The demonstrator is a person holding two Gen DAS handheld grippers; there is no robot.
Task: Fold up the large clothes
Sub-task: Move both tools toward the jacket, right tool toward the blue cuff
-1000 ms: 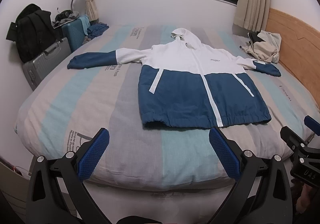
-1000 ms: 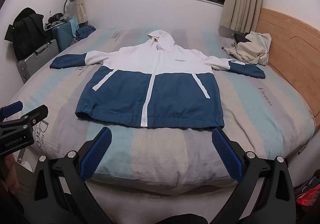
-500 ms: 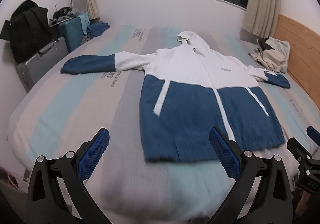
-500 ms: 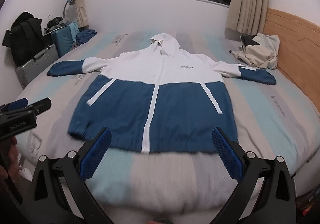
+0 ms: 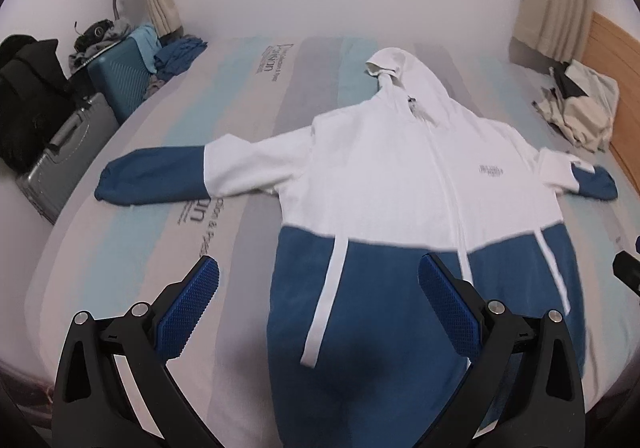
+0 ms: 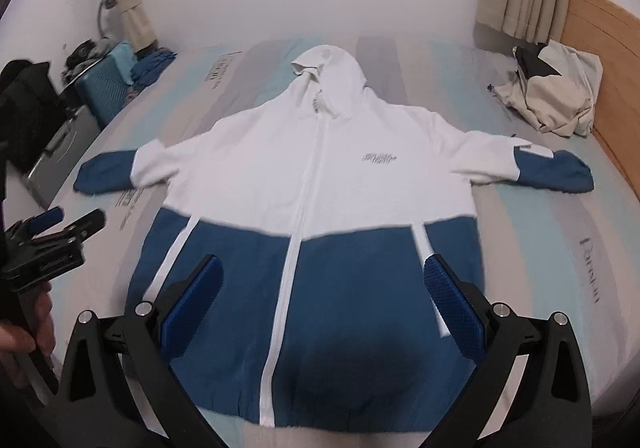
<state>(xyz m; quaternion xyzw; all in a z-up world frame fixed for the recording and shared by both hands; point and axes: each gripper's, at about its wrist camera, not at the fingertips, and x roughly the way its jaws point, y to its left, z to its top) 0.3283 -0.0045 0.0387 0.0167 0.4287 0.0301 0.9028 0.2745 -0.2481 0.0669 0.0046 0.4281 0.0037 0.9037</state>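
**Both grippers over the spread jacket**

Since a second ago both grippers have advanced from the foot of the bed to hang over the jacket's lower half, so the garment now fills each view.

Nearest, the left gripper [image 5: 318,304] shows black angular arms tipped with blue, finely knurled pads, spread wide with nothing between them; its right pad sits over the blue panel, its left over bare sheet. The right gripper [image 6: 322,302] is likewise splayed apart and empty, both pads above the blue body either side of the white zip strip.

Beneath them the hooded jacket [image 6: 316,184] lies face up and flat on the bed [image 5: 132,248] — dark blue below the chest, white above, with slanted white pocket strips, a gathered hem, small chest lettering and blue cuffs on outstretched sleeves. Its hood points toward the far wall.

Beyond, the sheet runs in grey, beige and pale-blue stripes. A crumpled beige garment [image 6: 560,96] lies by the wooden headboard [image 6: 600,60] — suitcases [image 5: 96,100] stand at the far left.
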